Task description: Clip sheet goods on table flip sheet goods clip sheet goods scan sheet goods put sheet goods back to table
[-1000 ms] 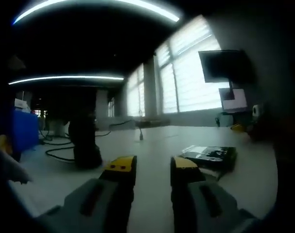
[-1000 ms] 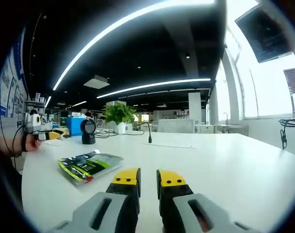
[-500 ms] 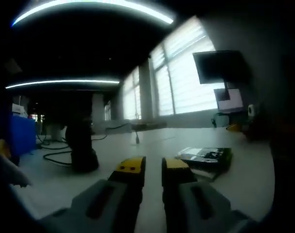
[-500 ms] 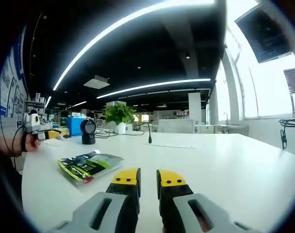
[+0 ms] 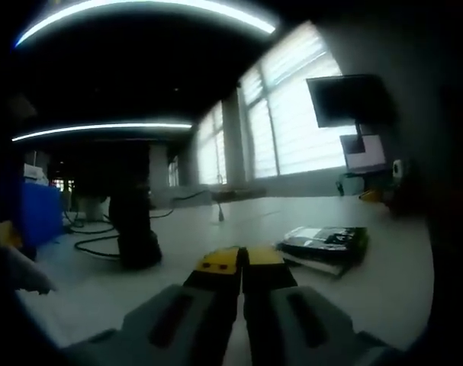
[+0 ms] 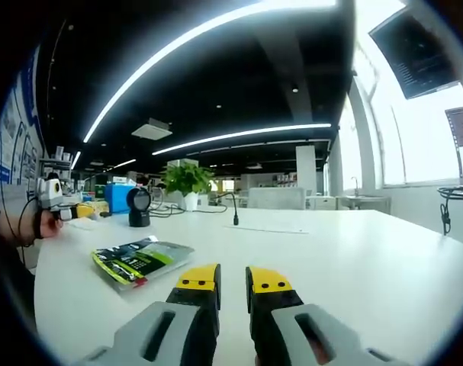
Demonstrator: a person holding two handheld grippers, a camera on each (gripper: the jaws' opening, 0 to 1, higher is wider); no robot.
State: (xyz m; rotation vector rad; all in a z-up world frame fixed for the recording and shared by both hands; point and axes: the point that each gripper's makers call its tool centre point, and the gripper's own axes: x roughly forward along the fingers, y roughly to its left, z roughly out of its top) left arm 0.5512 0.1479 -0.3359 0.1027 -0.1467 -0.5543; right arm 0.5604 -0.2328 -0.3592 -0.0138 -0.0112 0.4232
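The sheet goods, a flat green-and-black packet [image 6: 139, 261], lies on the white table [image 6: 353, 259] ahead and to the left of my right gripper [image 6: 233, 280], whose yellow-tipped jaws stand a narrow gap apart with nothing between them. In the left gripper view the same packet [image 5: 326, 244] lies to the right of my left gripper [image 5: 242, 263], whose jaws are pressed together on nothing, low over the table [image 5: 86, 290]. A hand holds the left gripper [image 6: 54, 200] at the table's far left edge in the right gripper view.
A black barcode scanner on a stand [image 6: 138, 206] stands at the back left, also the dark scanner [image 5: 136, 229] with its cable. Behind it are a potted plant [image 6: 187, 181], a blue box [image 6: 117, 197] and a thin microphone stand [image 6: 235, 210].
My left gripper's jaws have closed from a clear gap to touching, with nothing between them. The right gripper and the packet have stayed put.
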